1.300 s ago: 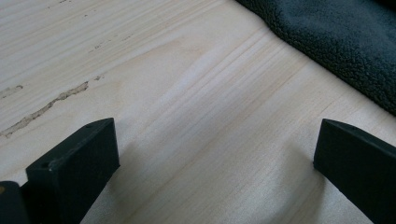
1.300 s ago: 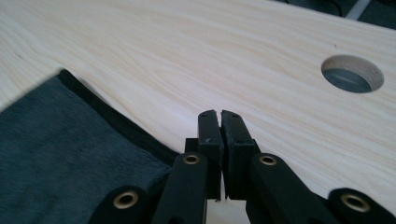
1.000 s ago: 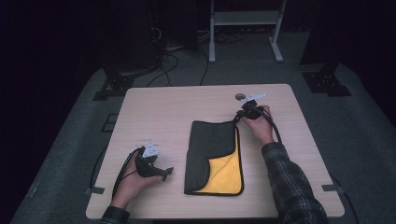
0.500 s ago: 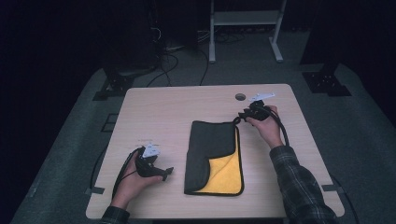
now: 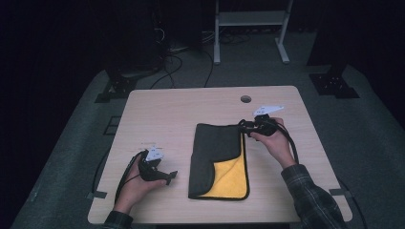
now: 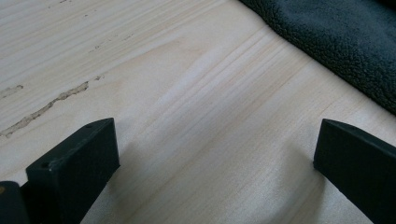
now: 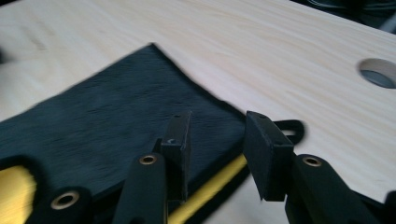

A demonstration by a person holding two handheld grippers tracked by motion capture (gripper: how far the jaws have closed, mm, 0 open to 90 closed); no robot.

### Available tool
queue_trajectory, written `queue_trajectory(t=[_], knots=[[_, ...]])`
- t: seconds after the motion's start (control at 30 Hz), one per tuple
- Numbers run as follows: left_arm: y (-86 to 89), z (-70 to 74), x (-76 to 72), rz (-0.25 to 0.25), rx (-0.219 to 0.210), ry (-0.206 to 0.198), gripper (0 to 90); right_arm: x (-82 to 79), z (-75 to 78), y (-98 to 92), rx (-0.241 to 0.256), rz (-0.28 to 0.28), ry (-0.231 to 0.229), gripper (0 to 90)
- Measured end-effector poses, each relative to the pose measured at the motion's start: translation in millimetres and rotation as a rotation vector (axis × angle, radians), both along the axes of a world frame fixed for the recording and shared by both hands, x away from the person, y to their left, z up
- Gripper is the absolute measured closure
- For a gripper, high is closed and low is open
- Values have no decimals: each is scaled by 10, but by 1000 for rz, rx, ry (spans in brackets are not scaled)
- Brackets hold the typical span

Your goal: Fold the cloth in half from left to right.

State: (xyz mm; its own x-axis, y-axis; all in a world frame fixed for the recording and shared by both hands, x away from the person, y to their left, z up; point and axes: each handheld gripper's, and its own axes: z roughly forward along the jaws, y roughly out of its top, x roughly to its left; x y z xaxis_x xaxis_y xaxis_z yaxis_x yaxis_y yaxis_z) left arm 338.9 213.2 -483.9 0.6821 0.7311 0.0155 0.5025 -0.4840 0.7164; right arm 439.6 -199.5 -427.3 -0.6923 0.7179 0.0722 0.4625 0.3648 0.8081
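At the far right corner of the cloth point(image 5: 217, 155): right gripper point(image 5: 248, 128) — jaws parted a little, poised over the cloth's edge, nothing clamped between them. Cloth: folded, dark grey outer face, yellow inner face showing at the near right; it lies flat at the middle of the table point(image 5: 162, 109). Small hanging loop point(image 7: 290, 127) at the corner, just past the jaws. Left gripper point(image 5: 168, 177) — jaws wide apart, resting on bare wood just beside the cloth's left edge. Round hole point(image 5: 246, 99) in the table beyond.
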Motion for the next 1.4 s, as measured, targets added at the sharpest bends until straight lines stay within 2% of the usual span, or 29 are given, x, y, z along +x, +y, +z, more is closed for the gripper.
queue_trajectory(t=[0.17, 0.37, 0.67, 0.9, 1.27, 1.3, 1.4], knots=[[0, 2, 0, 0, 2, 2, 0, -218, 7, 100, 24, 64, -9, 609], [0, 2, -1, 1, 1, 2, 0, -446, -38, 222, 84, 140, 26, 609], [0, 3, -1, 1, 2, 3, 0, -684, -131, 461, 114, 234, 79, 606], [0, 3, -1, 1, 2, 3, 0, -736, -185, 706, 132, 293, 109, 599], [0, 3, -1, 1, 2, 3, 0, -711, -351, 921, 109, 305, 173, 593], [0, 3, -1, 1, 3, 3, 0, -713, -368, 933, 104, 306, 179, 617], [0, 3, -1, 1, 2, 3, 0, -733, -383, 942, 88, 316, 181, 785]])
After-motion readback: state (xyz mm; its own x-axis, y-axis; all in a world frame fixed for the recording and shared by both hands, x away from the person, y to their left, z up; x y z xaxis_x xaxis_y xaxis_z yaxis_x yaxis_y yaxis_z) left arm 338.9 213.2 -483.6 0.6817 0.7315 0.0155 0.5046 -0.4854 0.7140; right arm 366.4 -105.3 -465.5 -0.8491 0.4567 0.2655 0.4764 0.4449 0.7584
